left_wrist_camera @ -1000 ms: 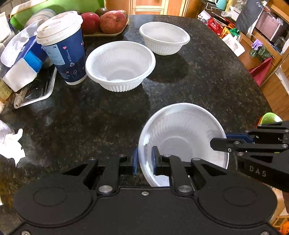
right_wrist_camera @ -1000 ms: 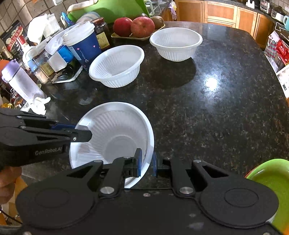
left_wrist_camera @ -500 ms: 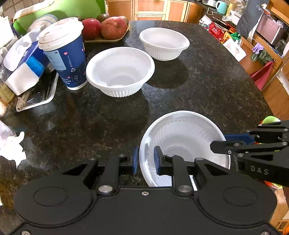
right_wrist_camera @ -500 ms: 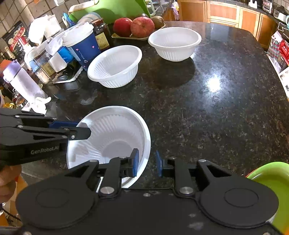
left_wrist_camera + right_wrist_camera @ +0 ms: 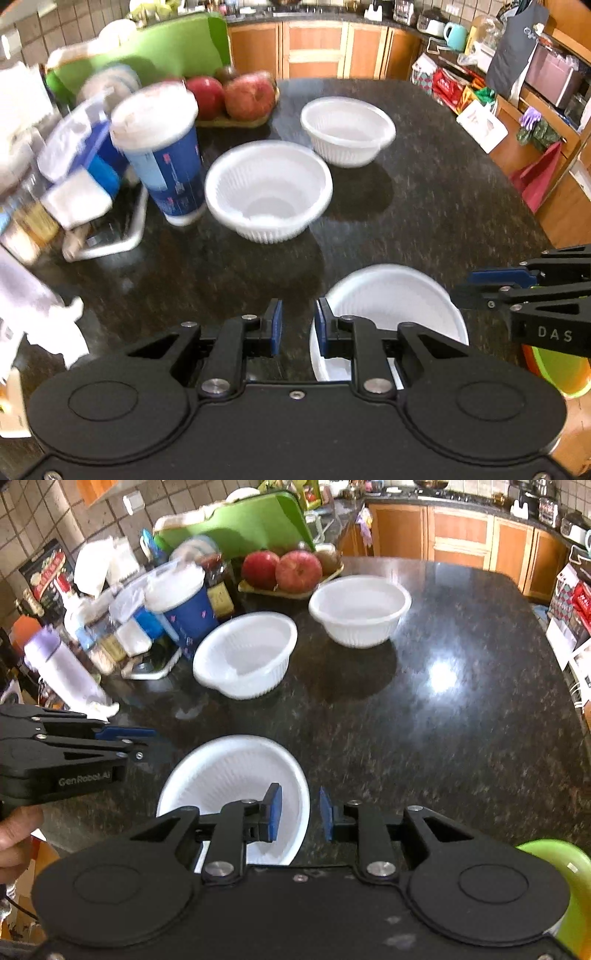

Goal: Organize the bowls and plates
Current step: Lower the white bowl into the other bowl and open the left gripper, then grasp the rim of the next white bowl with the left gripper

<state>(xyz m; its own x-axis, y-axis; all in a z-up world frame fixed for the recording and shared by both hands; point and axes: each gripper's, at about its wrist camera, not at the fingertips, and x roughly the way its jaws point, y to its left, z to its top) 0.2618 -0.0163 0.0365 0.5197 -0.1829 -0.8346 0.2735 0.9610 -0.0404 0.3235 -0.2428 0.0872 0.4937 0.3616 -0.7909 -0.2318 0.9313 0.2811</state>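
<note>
Three white ribbed bowls stand on the dark granite counter (image 5: pixel 424 206). The near bowl (image 5: pixel 391 306) (image 5: pixel 236 771) sits on the counter just below both grippers. My left gripper (image 5: pixel 297 323) (image 5: pixel 146 744) is open at the bowl's left rim, with nothing between its blue pads. My right gripper (image 5: pixel 298 814) (image 5: pixel 463 286) is open above the bowl's right rim; the rim shows in the gap, but the pads do not press it. The middle bowl (image 5: pixel 267 192) (image 5: pixel 245 655) and the far bowl (image 5: pixel 347 127) (image 5: pixel 360 607) stand further back, apart.
A blue paper cup (image 5: pixel 162 162) with a white lid stands left of the middle bowl. Beside it lie a white tray and packets. Red apples (image 5: pixel 229 96) rest on a plate at the back. A green bowl (image 5: pixel 554 860) sits at the near right corner.
Both grippers let go of the near bowl's rim, opened a little and rose. The bowl, tilted toward me before, now sits on the counter.
</note>
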